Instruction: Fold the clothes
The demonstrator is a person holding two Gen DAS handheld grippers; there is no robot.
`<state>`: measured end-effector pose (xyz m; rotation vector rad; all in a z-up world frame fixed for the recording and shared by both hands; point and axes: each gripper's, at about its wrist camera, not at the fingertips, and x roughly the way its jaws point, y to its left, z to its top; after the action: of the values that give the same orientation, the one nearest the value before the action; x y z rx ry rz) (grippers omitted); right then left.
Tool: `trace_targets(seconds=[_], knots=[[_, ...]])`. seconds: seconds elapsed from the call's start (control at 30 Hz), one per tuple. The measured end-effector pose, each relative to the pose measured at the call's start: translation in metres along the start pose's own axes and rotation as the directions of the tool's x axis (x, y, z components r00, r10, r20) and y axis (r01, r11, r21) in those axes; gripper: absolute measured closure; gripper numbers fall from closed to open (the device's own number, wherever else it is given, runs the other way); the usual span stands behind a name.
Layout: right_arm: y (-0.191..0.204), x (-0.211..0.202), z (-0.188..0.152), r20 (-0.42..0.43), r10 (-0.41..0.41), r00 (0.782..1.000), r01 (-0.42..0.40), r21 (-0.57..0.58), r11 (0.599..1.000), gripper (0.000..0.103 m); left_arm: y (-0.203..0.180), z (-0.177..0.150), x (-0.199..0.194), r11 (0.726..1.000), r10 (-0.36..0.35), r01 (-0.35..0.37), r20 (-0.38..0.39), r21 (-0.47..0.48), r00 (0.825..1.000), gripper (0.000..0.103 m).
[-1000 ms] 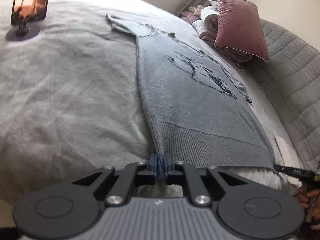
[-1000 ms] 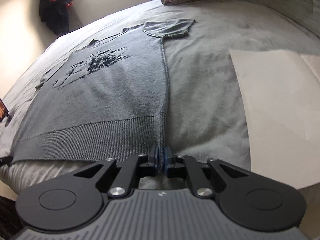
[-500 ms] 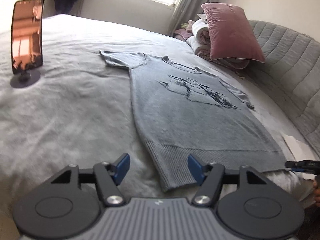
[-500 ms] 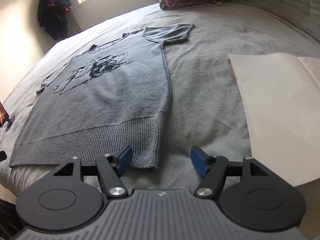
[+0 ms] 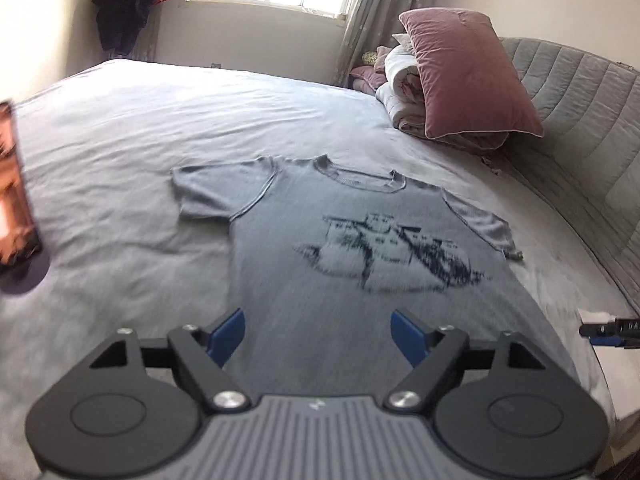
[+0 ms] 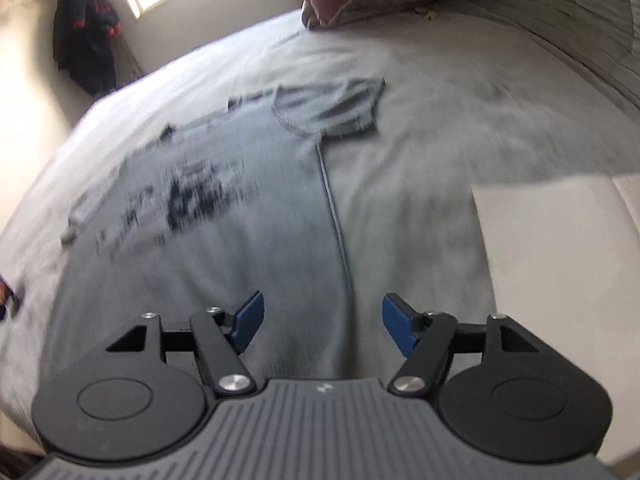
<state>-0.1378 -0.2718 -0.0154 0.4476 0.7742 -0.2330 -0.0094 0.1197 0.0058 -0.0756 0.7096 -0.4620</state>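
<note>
On bed [image 5: 160,128], T-shirt [image 5: 320,300] flat — both grippers [image 5: 320,336] [image 6: 320,326] agape

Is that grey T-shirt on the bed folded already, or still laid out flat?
Spread flat. The T-shirt lies face up on the bed, both sleeves out, collar and print showing, no fold visible.

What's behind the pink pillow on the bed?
Behind the pink pillow sits a pile of rolled white and pink bedding, with a curtain beyond. The pillow covers most of the pile, so its contents stay hidden.
</note>
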Motion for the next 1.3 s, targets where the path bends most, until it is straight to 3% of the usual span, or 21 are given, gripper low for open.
trace_targets(seconds=[0.2,0.47,0.73,0.93,1.1,1.23,1.3], knots=[[0.002,0.032,0.045,0.028,0.040,0.999,-0.042,0.092,0.995,0.033,-0.030,0.038,0.047,1.000,-0.006,0.006,-0.039,-0.008,0.999,0.021],[-0.010,0.099,0.097,0.034,0.037,0.999,-0.043,0.187,0.981,0.033,-0.071,0.077,0.130,0.996,-0.092,0.092,-0.047,-0.019,0.995,0.021],[-0.027,0.160,0.136,0.080,-0.060,0.995,0.022,0.413,0.910,0.034,-0.120,0.104,0.225,0.985,-0.171,0.170,-0.030,-0.033,0.985,0.027],[-0.042,0.182,0.154,0.096,-0.072,0.993,0.033,0.354,0.935,0.040,-0.156,0.113,0.290,0.978,-0.208,0.208,0.001,0.007,0.978,0.028],[-0.063,0.193,0.174,0.100,0.041,0.994,-0.059,0.181,0.982,0.040,-0.166,0.106,0.335,0.963,-0.265,0.266,0.034,-0.034,0.964,0.029],[-0.080,0.200,0.162,0.160,0.133,0.978,-0.152,0.113,0.982,0.040,-0.166,0.093,0.334,0.953,-0.302,0.303,0.052,-0.010,0.952,0.029],[-0.079,0.201,0.167,0.152,0.135,0.979,-0.149,0.087,0.985,0.048,-0.166,0.095,0.333,0.945,-0.326,0.327,0.048,-0.016,0.944,0.029]])
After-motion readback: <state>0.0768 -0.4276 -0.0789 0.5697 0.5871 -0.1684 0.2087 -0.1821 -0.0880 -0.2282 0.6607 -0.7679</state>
